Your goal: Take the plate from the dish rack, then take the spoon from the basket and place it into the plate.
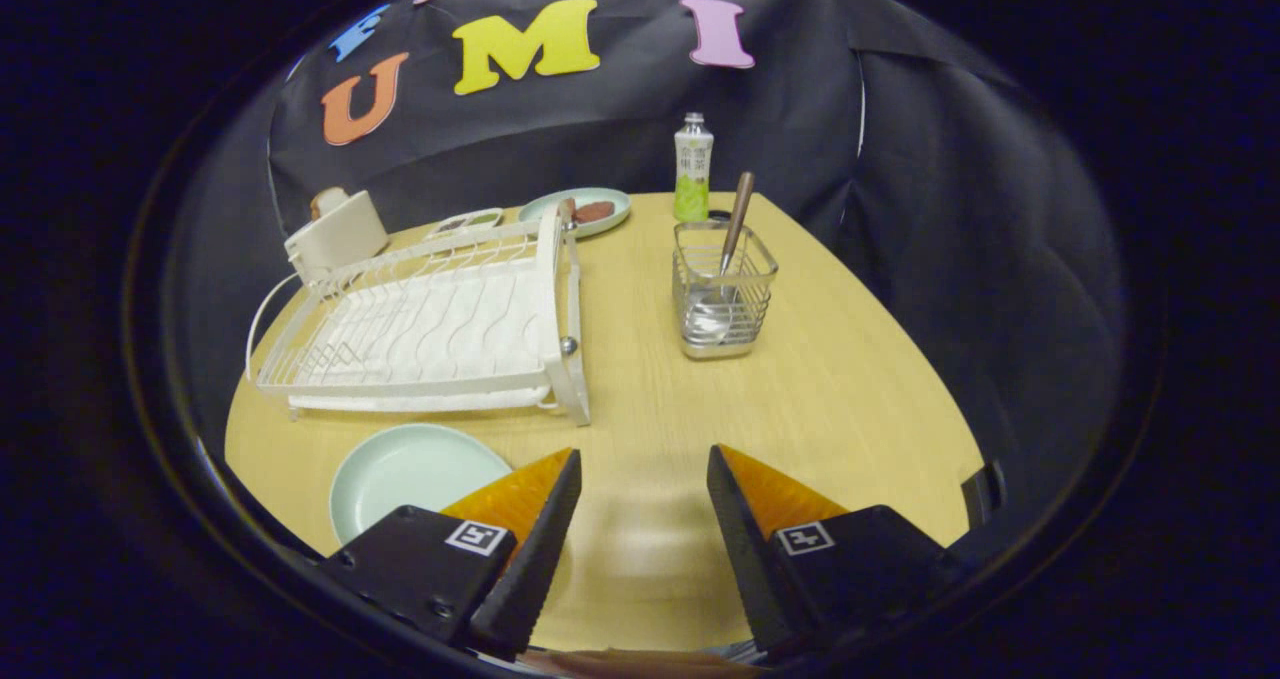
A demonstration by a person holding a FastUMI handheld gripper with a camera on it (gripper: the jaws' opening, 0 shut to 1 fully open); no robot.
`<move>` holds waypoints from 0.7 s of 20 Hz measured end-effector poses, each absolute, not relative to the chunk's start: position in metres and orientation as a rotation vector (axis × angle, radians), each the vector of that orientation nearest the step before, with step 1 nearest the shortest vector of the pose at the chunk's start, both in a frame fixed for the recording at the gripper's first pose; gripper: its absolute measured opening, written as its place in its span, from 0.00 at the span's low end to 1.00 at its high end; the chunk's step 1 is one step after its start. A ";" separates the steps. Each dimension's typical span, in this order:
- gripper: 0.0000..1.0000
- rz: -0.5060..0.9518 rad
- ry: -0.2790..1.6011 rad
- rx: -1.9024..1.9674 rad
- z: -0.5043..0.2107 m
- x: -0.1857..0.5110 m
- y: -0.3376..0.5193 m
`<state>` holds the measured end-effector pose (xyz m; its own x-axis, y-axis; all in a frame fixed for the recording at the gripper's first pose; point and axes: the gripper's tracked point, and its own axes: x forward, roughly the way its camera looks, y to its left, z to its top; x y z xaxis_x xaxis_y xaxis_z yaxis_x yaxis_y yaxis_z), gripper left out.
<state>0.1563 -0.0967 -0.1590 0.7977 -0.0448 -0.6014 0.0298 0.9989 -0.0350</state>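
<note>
One gripper [643,484] with two fingers spread apart, nothing between them; one table [850,399]; one dish rack [430,329]; two plates, one bare [405,474], one with food [590,209]; one basket [723,304]; one spoon [735,224]; one bottle [692,167]; one small dish [466,222]

You're in a staged booth: black cloth wall [620,129] behind a wooden surface [640,379] with dish rack [430,329].

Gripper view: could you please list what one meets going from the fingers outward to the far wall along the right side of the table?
Open gripper fingers, empty → wire basket holding the spoon → green-labelled bottle → black cloth wall.
</note>
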 end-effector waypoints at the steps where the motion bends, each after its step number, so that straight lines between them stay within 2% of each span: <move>1: 0.91 -0.027 0.627 -0.057 -0.152 0.161 -0.099; 3: 0.97 -0.029 0.561 -0.115 -0.137 0.176 -0.110; 8: 0.97 -0.022 0.428 -0.095 -0.108 0.218 -0.129; 14: 0.98 -0.051 0.393 -0.005 -0.099 0.286 -0.165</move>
